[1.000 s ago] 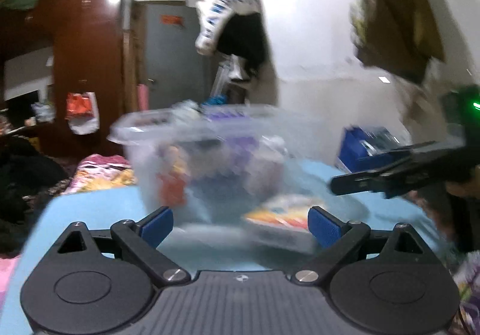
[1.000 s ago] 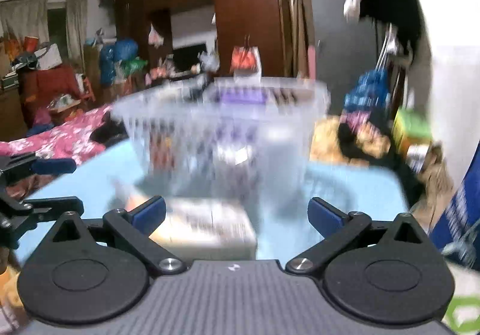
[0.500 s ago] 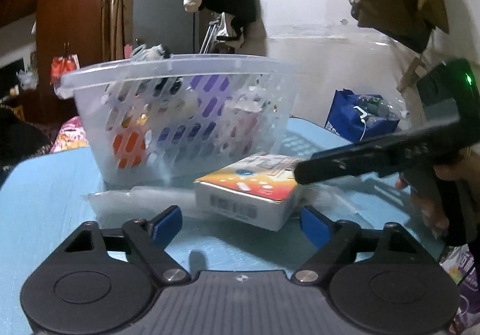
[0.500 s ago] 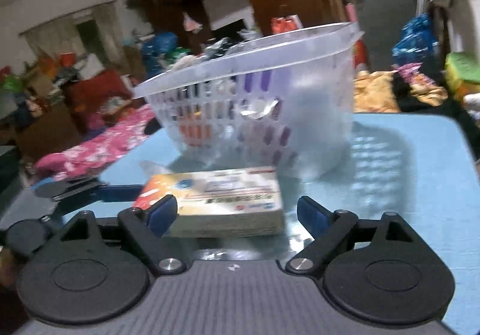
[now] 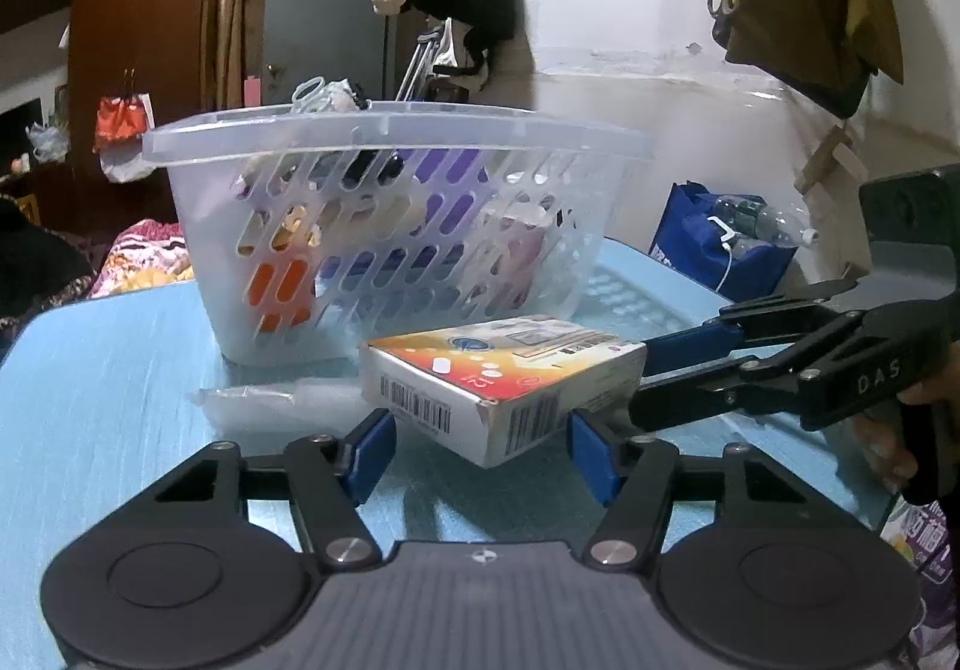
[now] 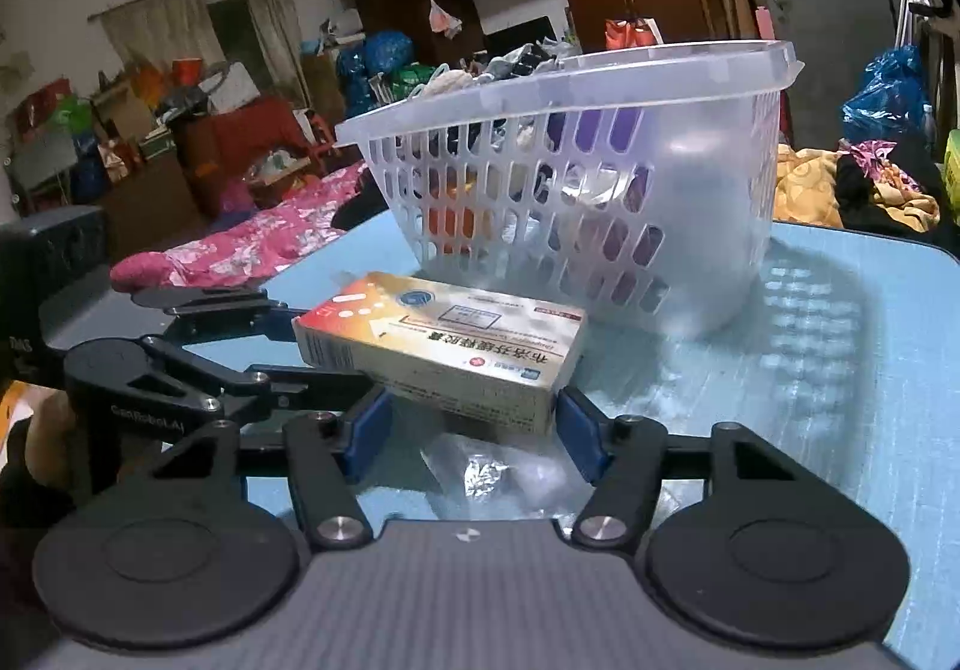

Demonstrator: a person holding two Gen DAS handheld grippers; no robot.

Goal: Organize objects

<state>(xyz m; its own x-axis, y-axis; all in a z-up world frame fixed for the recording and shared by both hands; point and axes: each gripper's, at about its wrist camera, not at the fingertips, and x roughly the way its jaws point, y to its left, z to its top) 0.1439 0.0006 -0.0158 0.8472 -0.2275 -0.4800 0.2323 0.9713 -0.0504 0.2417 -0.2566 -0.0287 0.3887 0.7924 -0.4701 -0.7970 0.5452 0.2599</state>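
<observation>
A white and orange medicine box (image 5: 498, 379) lies on the blue table, in front of a clear plastic basket (image 5: 390, 238) filled with small items. My left gripper (image 5: 480, 451) is open, with its fingers on either side of the box's near corner. My right gripper (image 6: 474, 430) is open too and reaches the same box (image 6: 444, 346) from the other side. A clear plastic packet (image 5: 276, 406) lies flat beside the box; it also shows under the box in the right wrist view (image 6: 498, 475). The basket (image 6: 576, 214) stands just behind the box.
The blue table (image 5: 108, 382) ends close on the left and right. A blue bag with bottles (image 5: 720, 250) stands beyond the table by the white wall. A bed with pink bedding (image 6: 240, 244) and room clutter lie beyond the far edge.
Both grippers have come down and closer to the medicine box from opposite sides. Their fingers now flank it. The views have steadied after earlier blur.
</observation>
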